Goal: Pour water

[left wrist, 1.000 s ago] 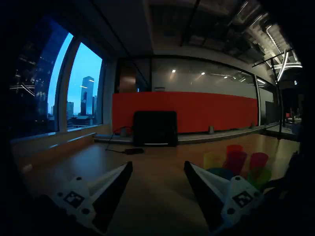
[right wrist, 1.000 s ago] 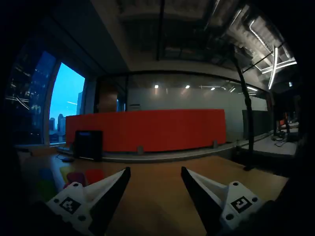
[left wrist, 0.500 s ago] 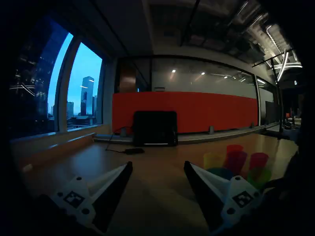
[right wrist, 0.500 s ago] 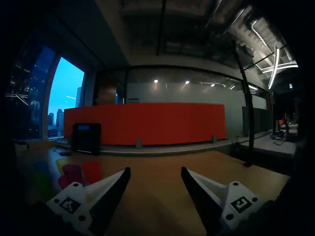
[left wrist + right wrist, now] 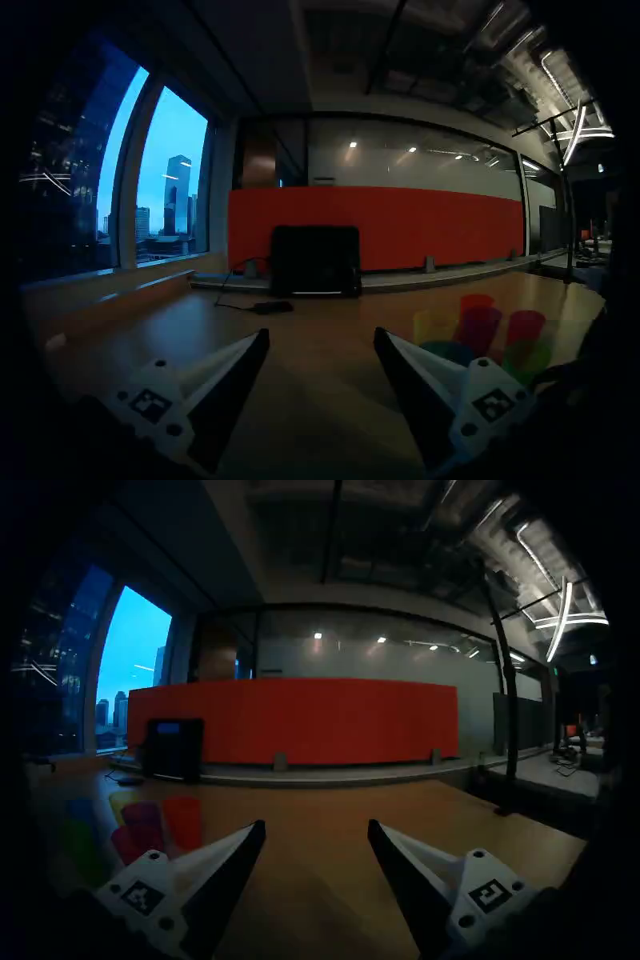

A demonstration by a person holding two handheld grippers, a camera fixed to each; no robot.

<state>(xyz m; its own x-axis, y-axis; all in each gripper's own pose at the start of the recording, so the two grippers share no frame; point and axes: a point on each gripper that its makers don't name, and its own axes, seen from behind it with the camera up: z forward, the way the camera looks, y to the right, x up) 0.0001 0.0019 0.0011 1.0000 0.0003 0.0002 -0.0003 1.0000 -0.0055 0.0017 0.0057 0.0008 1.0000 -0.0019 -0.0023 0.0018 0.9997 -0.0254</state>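
Dimly lit as the room is, both tools read clearly enough. In the left gripper view, the left gripper [image 5: 321, 333] has its two pale fingers spread wide apart with nothing between them, held above a wooden table [image 5: 320, 416]. The coloured cups [image 5: 478, 328] stand in a tight cluster on that table, beyond the right-hand finger and partly hidden behind it: yellow, red, maroon, green and blue among them (the gloom makes the shades hard to call). Whether any of them holds water cannot be told.

Farther back, near the table's far edge, a black monitor [image 5: 315, 260] stands upright in front of a long red partition [image 5: 400, 226]. A thin cable [image 5: 228, 292] runs across the tabletop just left of the monitor. A tall window [image 5: 170, 188] at the left shows blue evening sky and towers.

In the right gripper view, the right gripper [image 5: 316, 826] is likewise wide open and empty, its fingers pointing across bare wood. From this side the same cups [image 5: 182, 820] sit to the left, just beyond the left-hand finger and apart from it, an orange-red one nearest the middle and the rest fading into shadow. Neither gripper touches a cup
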